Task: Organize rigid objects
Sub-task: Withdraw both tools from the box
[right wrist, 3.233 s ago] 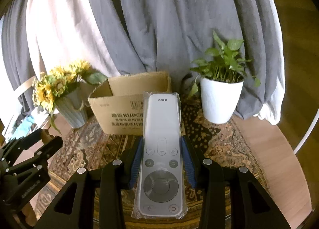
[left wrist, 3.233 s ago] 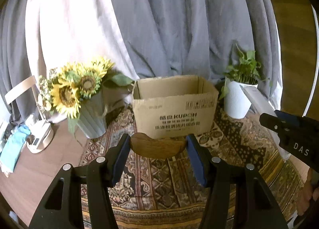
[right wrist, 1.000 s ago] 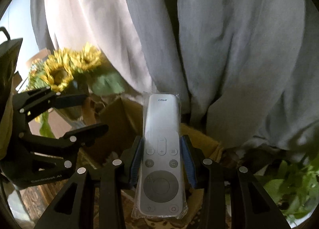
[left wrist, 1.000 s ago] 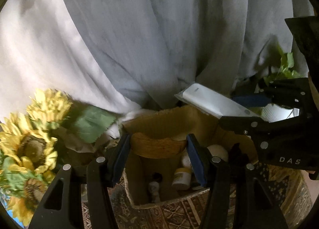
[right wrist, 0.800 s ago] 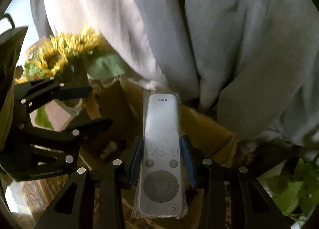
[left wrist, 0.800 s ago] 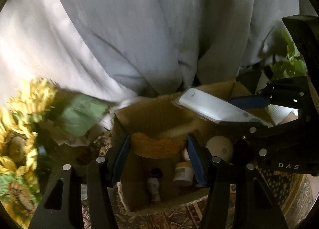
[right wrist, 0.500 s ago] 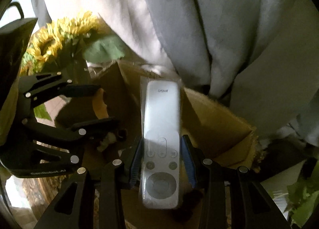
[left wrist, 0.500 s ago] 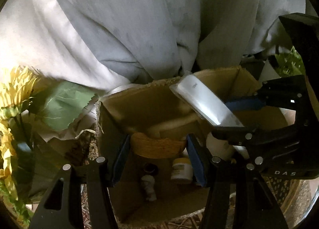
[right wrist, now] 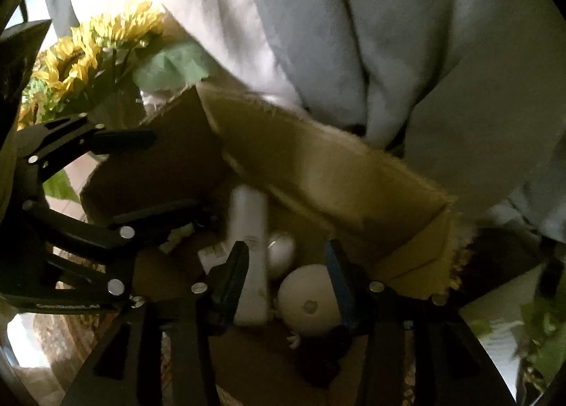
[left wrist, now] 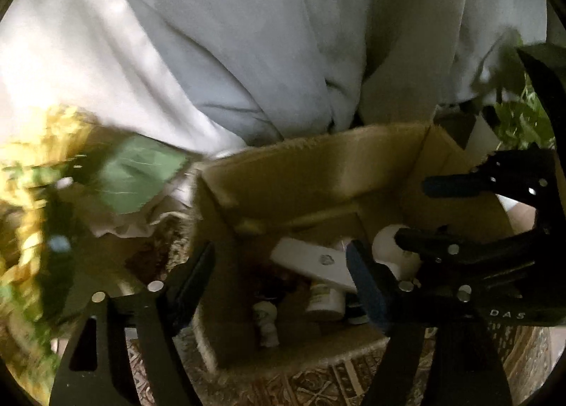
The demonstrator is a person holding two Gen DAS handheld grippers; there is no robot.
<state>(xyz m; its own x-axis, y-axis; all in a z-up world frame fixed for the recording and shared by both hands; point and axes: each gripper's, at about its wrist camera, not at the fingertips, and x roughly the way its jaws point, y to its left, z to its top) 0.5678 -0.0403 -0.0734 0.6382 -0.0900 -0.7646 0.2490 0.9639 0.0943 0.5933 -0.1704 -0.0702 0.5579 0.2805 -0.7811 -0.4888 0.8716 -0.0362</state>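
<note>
Both grippers hover over an open cardboard box (left wrist: 318,165) (right wrist: 318,165). My left gripper (left wrist: 279,264) is open and empty. My right gripper (right wrist: 286,261) is open and empty; it also shows in the left wrist view (left wrist: 417,211). The white remote (left wrist: 311,261) (right wrist: 249,250) lies loose inside the box, blurred. Beneath are a white round object (right wrist: 307,303) (left wrist: 392,247), a small white bottle (left wrist: 325,296) and a small figurine (left wrist: 267,321). The wooden piece I held is not in sight.
Sunflowers (right wrist: 95,41) (left wrist: 24,172) stand left of the box. A potted green plant (left wrist: 520,116) (right wrist: 541,328) stands to the right. Grey and white draped cloth (left wrist: 283,34) hangs behind. A patterned rug (left wrist: 318,384) lies under the box.
Both grippers opened. The remote left my right gripper and dropped into the box. The wooden piece left my left gripper and is out of sight. The left view is blurred from motion.
</note>
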